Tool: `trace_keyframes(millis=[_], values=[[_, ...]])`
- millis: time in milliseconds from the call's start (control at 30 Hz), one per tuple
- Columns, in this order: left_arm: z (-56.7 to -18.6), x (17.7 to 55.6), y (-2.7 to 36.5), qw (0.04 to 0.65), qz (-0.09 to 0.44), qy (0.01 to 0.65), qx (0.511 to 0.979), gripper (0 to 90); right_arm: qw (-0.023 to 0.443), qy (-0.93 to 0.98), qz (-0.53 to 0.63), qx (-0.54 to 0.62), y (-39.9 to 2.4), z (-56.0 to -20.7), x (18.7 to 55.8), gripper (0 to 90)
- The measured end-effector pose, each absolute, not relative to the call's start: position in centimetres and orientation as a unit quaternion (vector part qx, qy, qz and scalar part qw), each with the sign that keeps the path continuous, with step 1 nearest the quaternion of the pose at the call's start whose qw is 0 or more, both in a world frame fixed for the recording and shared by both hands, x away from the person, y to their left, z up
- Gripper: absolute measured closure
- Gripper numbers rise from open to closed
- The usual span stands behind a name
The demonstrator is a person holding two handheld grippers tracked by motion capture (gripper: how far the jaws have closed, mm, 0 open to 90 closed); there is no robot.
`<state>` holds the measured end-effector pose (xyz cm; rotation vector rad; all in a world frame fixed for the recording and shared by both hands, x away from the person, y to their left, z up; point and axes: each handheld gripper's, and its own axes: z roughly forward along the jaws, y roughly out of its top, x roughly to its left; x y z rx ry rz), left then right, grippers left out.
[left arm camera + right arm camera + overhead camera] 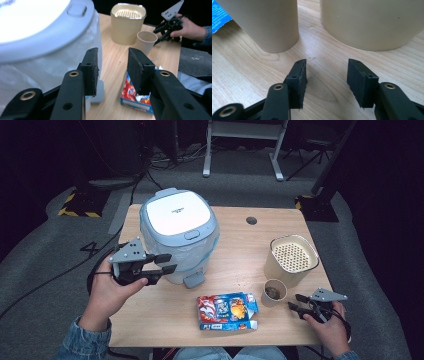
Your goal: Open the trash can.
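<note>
Two hand-held grippers released | left raised beside bin | right low near cup

Narrow gap between cup and container (bare wood)

The white lid of the bin bore a small dark mark, too small to read. The snack packet carried print, also illegible.

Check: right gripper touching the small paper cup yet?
Apart. In the right gripper view, bare table shows between the open jaws of the right gripper and the cup; nothing sits between the pads.
</note>
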<state>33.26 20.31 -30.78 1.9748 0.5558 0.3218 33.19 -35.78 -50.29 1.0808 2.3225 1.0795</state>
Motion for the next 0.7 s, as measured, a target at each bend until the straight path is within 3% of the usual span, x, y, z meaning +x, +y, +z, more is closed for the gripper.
trace_keyframes(millis=[267, 700], values=[[-28.5, 35.3, 20.6, 0.534, 0.123, 0.245, 0.8, 69.8, 0.178, 0.821, 0.383, 0.384, -35.8, -50.3, 33.2, 51.0], [-27.5, 39.1, 18.5, 0.523, 0.121, 0.227, 0.812, 88.0, 0.178, 0.821, 0.383, 0.383, -35.8, -50.3, 33.0, 51.6]])
